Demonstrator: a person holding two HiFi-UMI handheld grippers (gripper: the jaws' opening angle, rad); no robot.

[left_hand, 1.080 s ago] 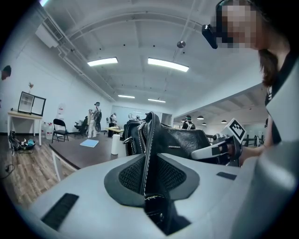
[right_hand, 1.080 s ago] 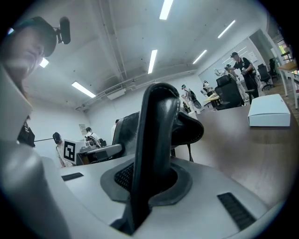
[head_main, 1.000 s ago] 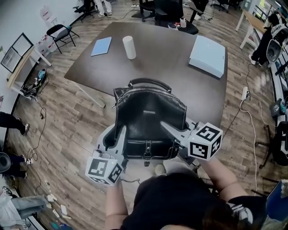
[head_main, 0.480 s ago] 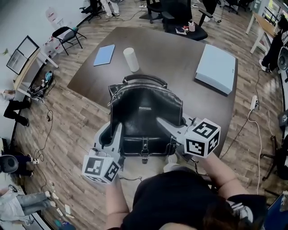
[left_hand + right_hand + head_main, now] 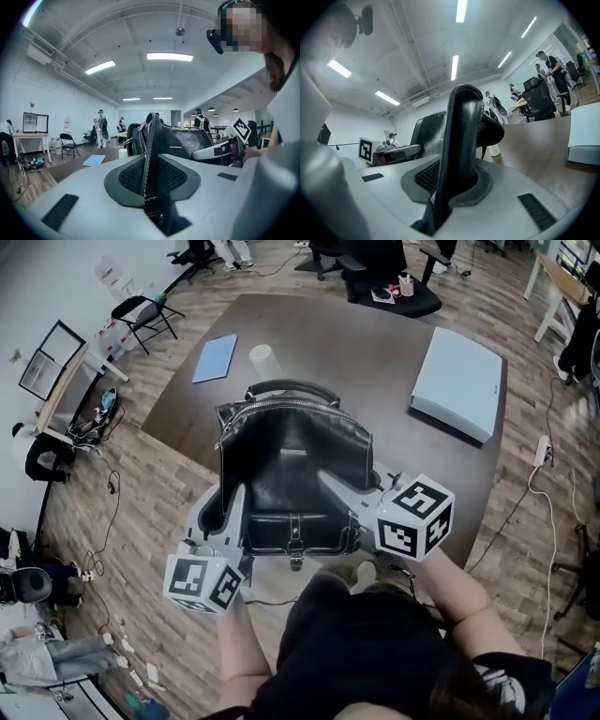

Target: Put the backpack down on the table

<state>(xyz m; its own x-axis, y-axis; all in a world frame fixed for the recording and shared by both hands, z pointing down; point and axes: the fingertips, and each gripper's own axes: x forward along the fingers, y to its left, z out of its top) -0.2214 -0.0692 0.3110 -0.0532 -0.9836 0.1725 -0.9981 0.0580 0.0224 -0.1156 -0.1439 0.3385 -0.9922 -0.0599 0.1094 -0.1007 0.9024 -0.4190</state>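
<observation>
Because the left claw (image 5: 234, 502) is clamped on the stitched left side seam of the black leather backpack (image 5: 291, 460) and the right claw (image 5: 330, 484) is clamped on a thick leather fold at its right side, both hands should advance level and together, lower until the base sits flat, and only then release. The backpack hangs upright between the two claws, touching both, its handle overlapping the near edge of the dark brown table (image 5: 375, 352) and its base over the wooden floor (image 5: 141, 493). Aim for the bare surface short of the white cylindrical cup (image 5: 262, 358).
</observation>
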